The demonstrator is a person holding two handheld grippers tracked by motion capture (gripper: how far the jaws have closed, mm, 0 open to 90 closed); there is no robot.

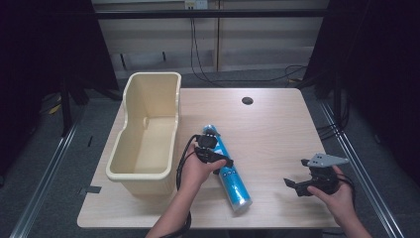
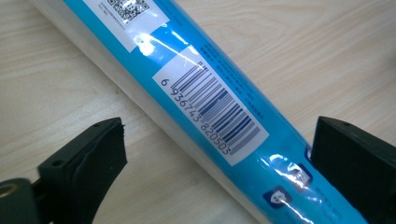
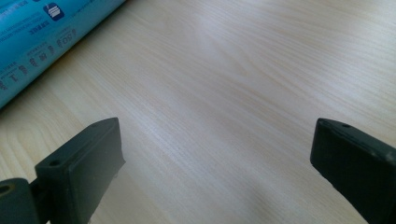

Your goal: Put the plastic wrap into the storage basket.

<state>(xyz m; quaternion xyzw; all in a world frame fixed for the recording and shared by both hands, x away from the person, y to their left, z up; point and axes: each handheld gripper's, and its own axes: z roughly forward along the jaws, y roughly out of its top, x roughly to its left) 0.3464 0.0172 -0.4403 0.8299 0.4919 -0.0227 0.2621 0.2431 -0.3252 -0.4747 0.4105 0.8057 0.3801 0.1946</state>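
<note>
A long blue cylindrical pack wrapped in glossy plastic film (image 1: 229, 168) lies flat on the light wooden table (image 1: 277, 129); its long axis runs on a diagonal, from the far end near the middle of the table toward the near edge, a little to the person's right; it rests just beside the cream plastic tub (image 1: 148, 134), which stands empty to its left, the two not touching.

The left gripper (image 1: 212, 151) is directly above the upper half of the pack; in the left gripper view its two black jaws stand wide apart, one on each side of the pack (image 2: 210, 107), and they hold nothing yet; the pack crosses the gap between them at a slant, so the jaws are not quite square to its long axis; I judge that a small turn of the hand is needed before closing, or else the pads may meet the round film wall unevenly and it may slip.

The right gripper (image 1: 309, 184) is well apart, low over the bare table to the right of the pack's near end; its jaws are also spread and empty; in the right gripper view the pack (image 3: 42, 37) shows in the upper left corner, away from the jaws.

So the left hand is clearly the nearer one; the pack lies below it, between its jaws; the tub is on its left side.
</note>
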